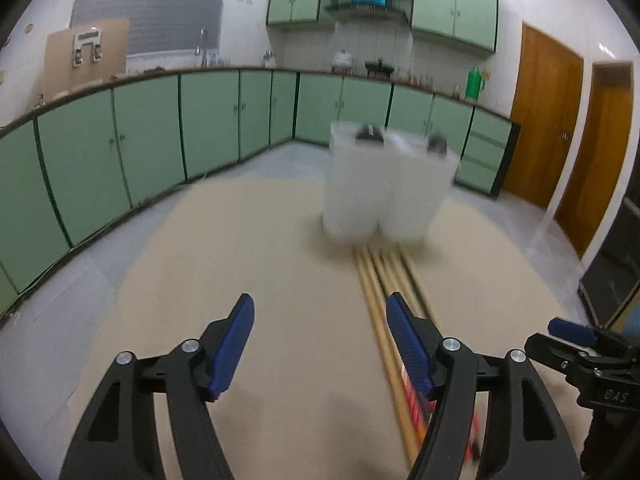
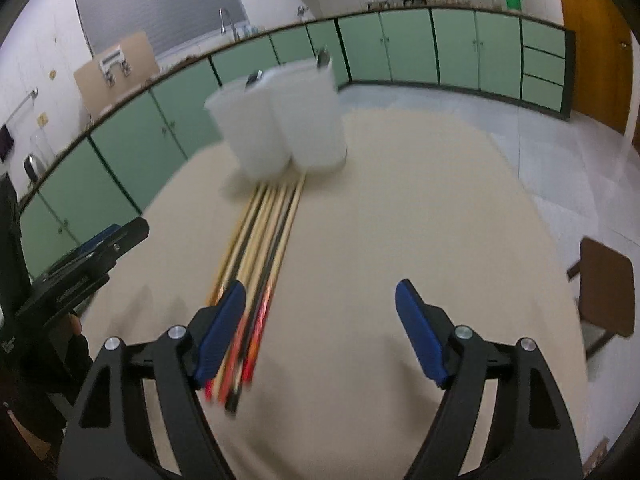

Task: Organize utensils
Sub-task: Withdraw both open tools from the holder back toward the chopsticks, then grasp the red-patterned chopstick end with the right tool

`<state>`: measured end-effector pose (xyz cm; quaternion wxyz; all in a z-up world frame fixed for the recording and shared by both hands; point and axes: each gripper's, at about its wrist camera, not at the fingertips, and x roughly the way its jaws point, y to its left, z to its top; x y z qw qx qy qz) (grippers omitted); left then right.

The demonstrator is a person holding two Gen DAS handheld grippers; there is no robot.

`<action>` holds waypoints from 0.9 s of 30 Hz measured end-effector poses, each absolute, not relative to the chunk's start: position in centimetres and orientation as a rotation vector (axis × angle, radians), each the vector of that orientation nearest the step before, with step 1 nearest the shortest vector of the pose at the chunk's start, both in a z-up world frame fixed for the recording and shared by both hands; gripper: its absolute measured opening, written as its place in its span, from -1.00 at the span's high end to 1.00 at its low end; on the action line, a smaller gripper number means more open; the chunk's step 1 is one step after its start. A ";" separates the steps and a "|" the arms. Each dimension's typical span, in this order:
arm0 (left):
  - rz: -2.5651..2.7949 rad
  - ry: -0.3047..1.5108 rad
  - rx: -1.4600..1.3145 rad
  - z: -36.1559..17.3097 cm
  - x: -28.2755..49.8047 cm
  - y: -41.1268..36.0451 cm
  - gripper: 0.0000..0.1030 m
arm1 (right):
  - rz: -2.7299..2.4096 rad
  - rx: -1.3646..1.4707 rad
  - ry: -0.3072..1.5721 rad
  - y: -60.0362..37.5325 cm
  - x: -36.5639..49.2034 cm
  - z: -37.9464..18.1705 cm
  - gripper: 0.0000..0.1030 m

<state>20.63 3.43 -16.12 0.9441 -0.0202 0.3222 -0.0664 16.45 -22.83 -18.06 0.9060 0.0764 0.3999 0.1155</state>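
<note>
both grippers wide over the chopsticks

my left gripper point(image 1: 320, 336) hangs above the beige table point(image 1: 240, 240) with its blue pads spread wide and nothing between them. the bundle of chopsticks point(image 1: 384, 292) lies flat just under and beside my left gripper's right-hand finger, running straight ahead of me. its far tips come up close to the white holder point(image 1: 384, 184), which stands upright ahead and a little to the right; whether they touch it i cannot tell. the holder is blurred, with two rounded compartments side by side and a dark utensil end poking out of the top of each.

my right gripper point(image 2: 320, 332) is also spread wide and empty. from there the chopsticks point(image 2: 264, 236) pass under its left-hand finger, red and orange ends nearest me, and the holder point(image 2: 280, 124) sits ahead to the left. each gripper shows at the edge of the other's view, so the two hang near each other with the bundle between them
</note>
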 end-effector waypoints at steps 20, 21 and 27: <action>-0.101 0.798 -0.018 -19.8 16.0 3.8 -0.31 | 0.227 -0.030 0.922 -18.6 12.5 -21.2 -0.22; -0.100 0.799 -0.021 -19.8 16.1 3.8 -0.31 | 0.235 -0.031 0.921 -18.3 12.6 -21.1 -0.22; -0.105 0.804 -0.019 -19.8 16.0 4.2 -0.33 | 0.227 -0.030 0.917 -17.8 13.4 -21.1 -0.04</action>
